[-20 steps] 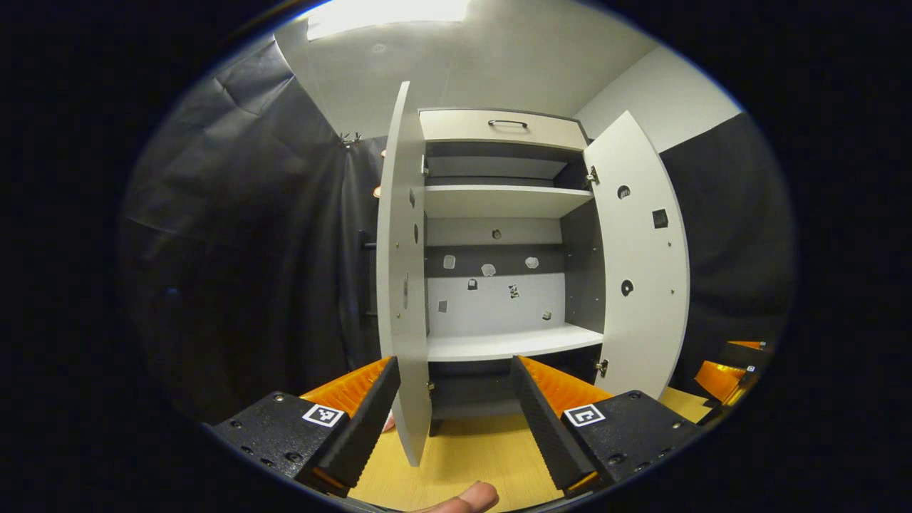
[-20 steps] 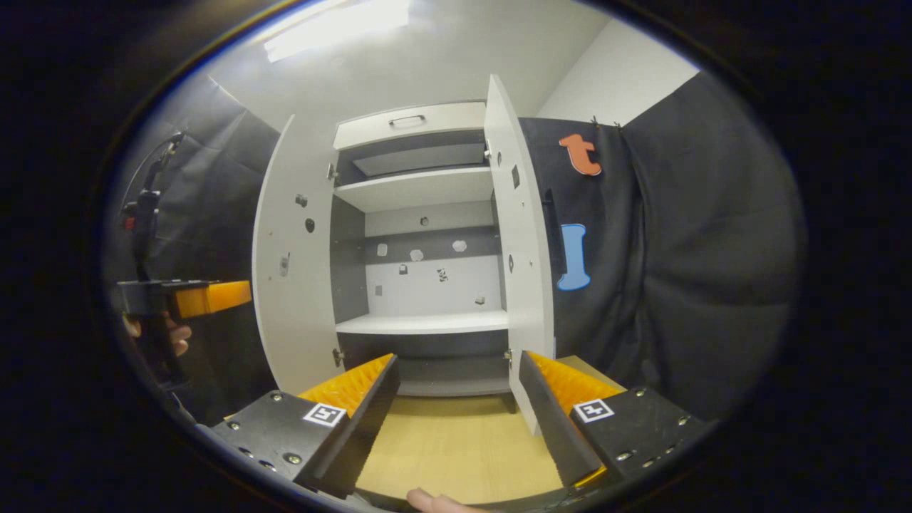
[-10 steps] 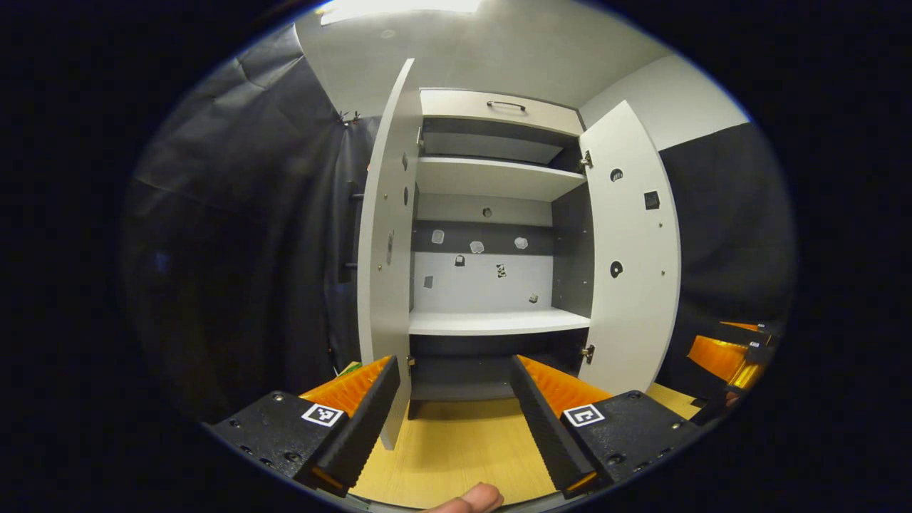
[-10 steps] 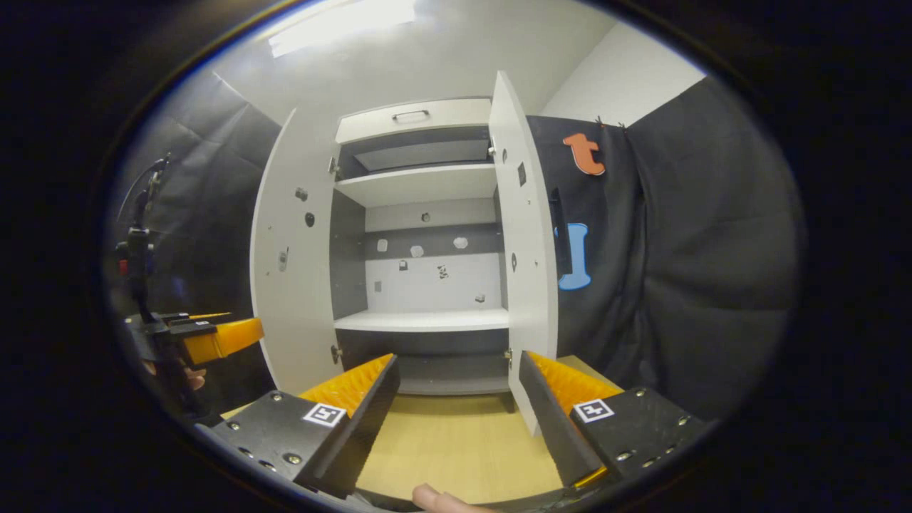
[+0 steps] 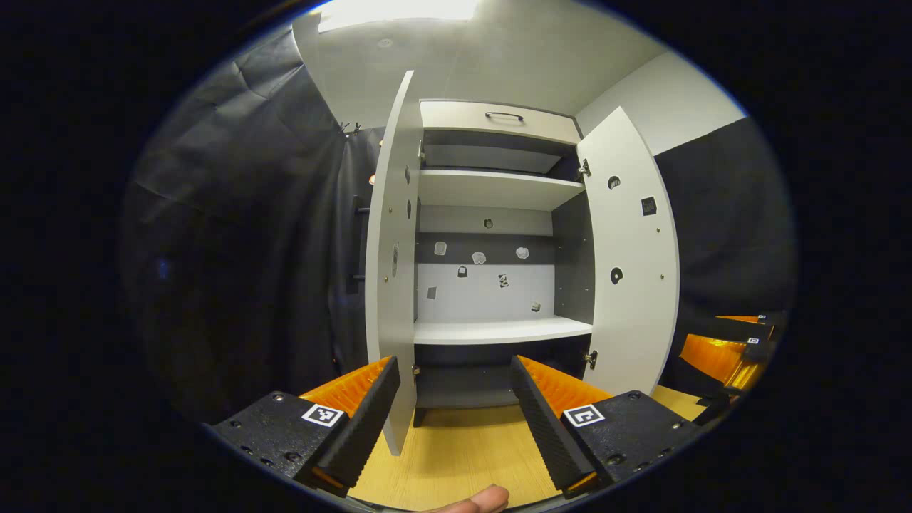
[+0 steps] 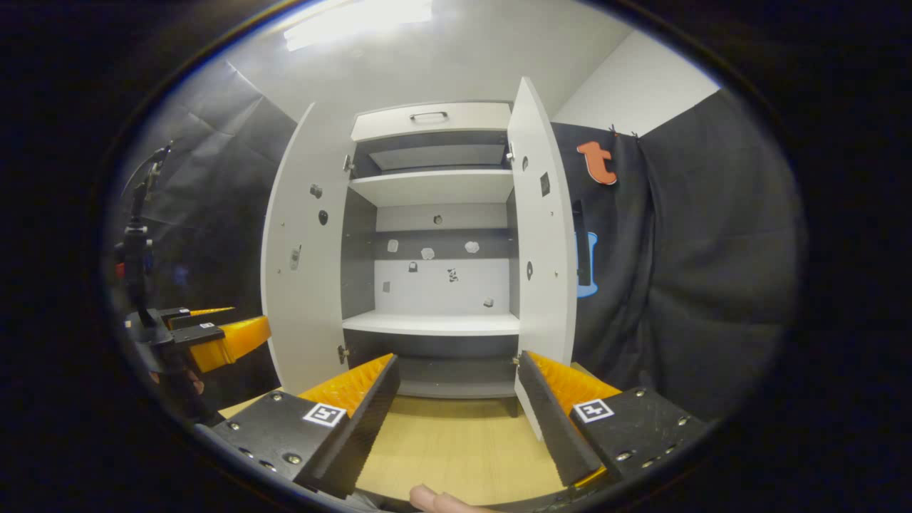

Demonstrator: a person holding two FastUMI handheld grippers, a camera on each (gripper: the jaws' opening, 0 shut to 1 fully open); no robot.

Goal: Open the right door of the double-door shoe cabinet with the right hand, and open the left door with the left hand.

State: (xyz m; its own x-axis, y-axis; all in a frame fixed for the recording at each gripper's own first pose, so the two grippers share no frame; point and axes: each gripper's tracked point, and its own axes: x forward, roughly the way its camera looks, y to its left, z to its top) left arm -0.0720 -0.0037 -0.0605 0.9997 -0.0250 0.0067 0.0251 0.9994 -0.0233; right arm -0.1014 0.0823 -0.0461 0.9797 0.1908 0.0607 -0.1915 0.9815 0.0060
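While both grippers' jaws gape, the shoe cabinet bottom compartment lies in shadow.

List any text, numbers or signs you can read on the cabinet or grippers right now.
No readable words or numbers.
Square markers on the left gripper: coded patterns, no text.
Small stickers on the cabinet's back panel: too small to read.

A ceiling light glares overhead — blown out white; the cabinet interior stays evenly lit, edges bowed by fisheye, corners dim.
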